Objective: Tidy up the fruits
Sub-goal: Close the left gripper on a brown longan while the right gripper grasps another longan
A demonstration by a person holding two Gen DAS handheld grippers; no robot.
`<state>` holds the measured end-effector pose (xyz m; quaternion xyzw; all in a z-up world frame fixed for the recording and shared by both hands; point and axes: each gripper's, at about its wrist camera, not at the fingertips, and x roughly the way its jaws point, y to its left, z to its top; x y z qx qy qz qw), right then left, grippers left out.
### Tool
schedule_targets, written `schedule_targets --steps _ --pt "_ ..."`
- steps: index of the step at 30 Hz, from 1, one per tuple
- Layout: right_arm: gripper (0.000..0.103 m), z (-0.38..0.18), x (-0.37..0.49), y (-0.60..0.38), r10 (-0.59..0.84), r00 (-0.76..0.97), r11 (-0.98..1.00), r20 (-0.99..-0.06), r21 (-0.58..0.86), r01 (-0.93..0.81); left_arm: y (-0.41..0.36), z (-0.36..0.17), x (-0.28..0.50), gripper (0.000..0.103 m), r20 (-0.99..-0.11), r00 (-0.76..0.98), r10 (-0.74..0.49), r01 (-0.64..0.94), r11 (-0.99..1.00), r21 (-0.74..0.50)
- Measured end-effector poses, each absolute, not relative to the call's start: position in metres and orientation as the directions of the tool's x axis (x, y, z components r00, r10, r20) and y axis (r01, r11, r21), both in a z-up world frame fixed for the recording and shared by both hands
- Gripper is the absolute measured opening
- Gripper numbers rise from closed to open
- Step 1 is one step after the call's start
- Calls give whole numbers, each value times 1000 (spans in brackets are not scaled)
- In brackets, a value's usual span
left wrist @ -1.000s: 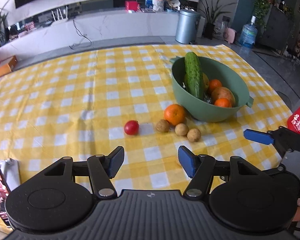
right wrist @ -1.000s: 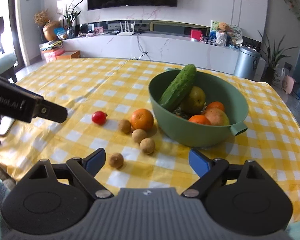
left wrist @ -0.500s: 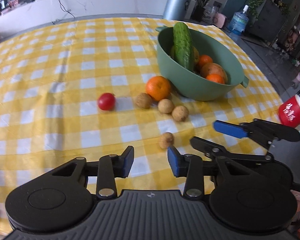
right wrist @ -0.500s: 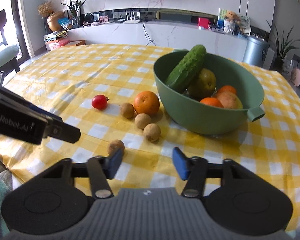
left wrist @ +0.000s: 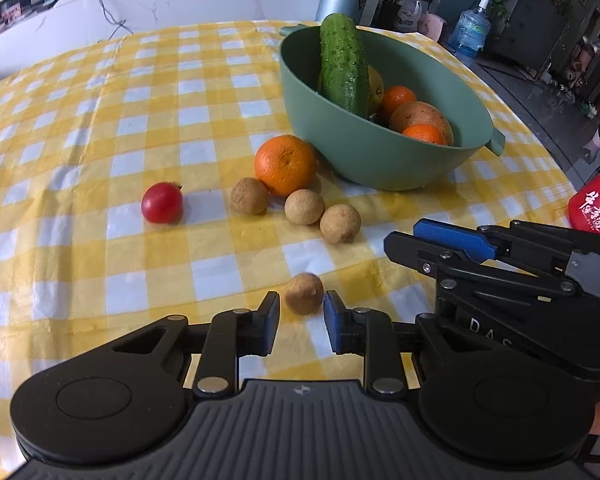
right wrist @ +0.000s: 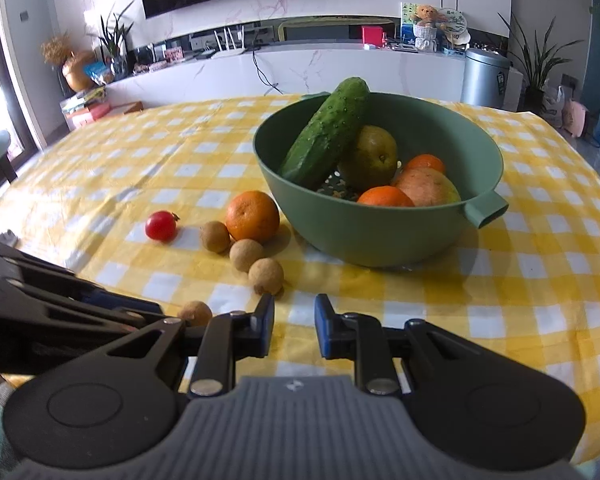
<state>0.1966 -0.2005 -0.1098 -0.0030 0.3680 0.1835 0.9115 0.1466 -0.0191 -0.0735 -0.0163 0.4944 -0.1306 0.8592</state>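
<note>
Between the blue pads of your left gripper [left wrist: 301, 318] sits a lone brown longan [left wrist: 304, 293], resting on the yellow checked tablecloth [left wrist: 100, 120]. Your jaws are closing around it; the right pad looks to be at its skin, while a sliver of gap shows on the left, so a firm pinch cannot be confirmed. Your right gripper [right wrist: 294, 326] is closed down to its narrowest with nothing between its pads, hanging over bare cloth just beside the left one. Beyond your fingertips three more longans [left wrist: 304, 207] lie in a loose row, the nearest of them to the bowl touching or almost touching a loose orange [left wrist: 286, 165]. Left of that row, a small red tomato [left wrist: 162, 203] sits apart. Behind the orange stands the green bowl [left wrist: 380, 160], holding a cucumber [left wrist: 343, 65] propped against its rim, a pear [right wrist: 370, 158], and further oranges. Off to your right edge, a red cup [left wrist: 596, 210] lies near the table's border.
</note>
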Motion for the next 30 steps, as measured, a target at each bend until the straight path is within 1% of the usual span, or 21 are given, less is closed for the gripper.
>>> schedule_targets --steps 2,6,14,18,24,30 --pt "21 -110 200 -201 349 662 929 -664 150 -339 -21 -76 149 29 -852 470 -232 212 966 -146" --pt "21 -113 210 -201 392 644 915 -657 203 -350 -23 -82 151 30 -856 460 -237 220 964 -149" --pt "22 -122 227 -202 437 611 897 -660 274 -346 -35 -86 148 30 -855 473 -213 261 961 -94" --pt "22 -126 233 -199 445 604 893 -661 282 -350 -33 -85 149 24 -856 466 -224 253 961 -114" --pt "22 -131 238 -194 450 591 890 -669 280 -361 -25 -83 151 24 -858 467 -213 209 970 -127" --pt "22 -133 240 -193 461 580 884 -672 284 -372 -22 -80 153 24 -866 464 -188 190 976 -110"
